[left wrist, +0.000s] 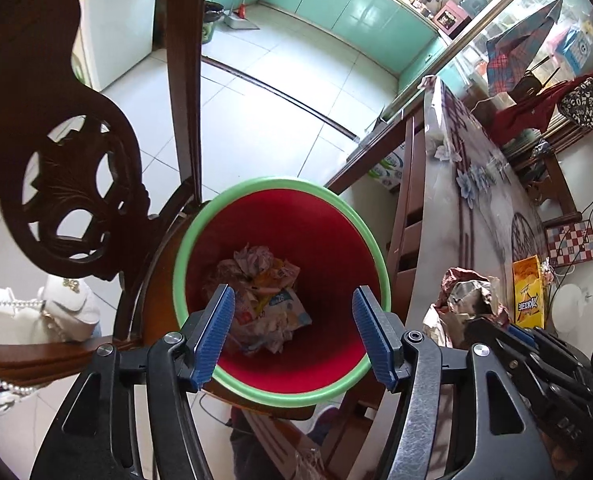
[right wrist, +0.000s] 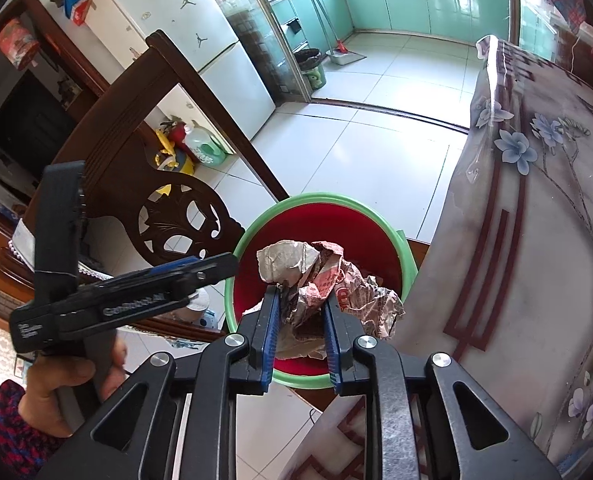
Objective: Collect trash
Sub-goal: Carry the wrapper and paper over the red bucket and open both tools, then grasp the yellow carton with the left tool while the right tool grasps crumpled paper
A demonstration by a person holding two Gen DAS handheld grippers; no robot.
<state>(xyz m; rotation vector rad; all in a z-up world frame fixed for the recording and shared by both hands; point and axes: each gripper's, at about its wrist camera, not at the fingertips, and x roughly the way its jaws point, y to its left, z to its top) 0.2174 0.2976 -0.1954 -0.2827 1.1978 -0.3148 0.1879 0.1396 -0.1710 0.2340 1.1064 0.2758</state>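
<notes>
A red bin with a green rim (left wrist: 184, 248) stands on a wooden chair seat and holds crumpled wrappers (left wrist: 264, 300). My left gripper (left wrist: 292, 332) is open and empty, directly above the bin's mouth. My right gripper (right wrist: 302, 320) is shut on a crumpled brown-and-red paper wad (right wrist: 324, 280) and holds it over the bin (right wrist: 256, 220). The same wad (left wrist: 464, 292) and the right gripper show at the right in the left wrist view. The left gripper (right wrist: 136, 292) shows at the left in the right wrist view, held in a hand.
A carved dark wooden chair back (left wrist: 68, 192) rises left of the bin. A table with a floral cloth (right wrist: 536, 220) stands to the right, with a yellow snack bag (left wrist: 528, 292) on it. A white handbag (left wrist: 56, 312) lies at the left. White tiled floor (right wrist: 376, 140) stretches beyond.
</notes>
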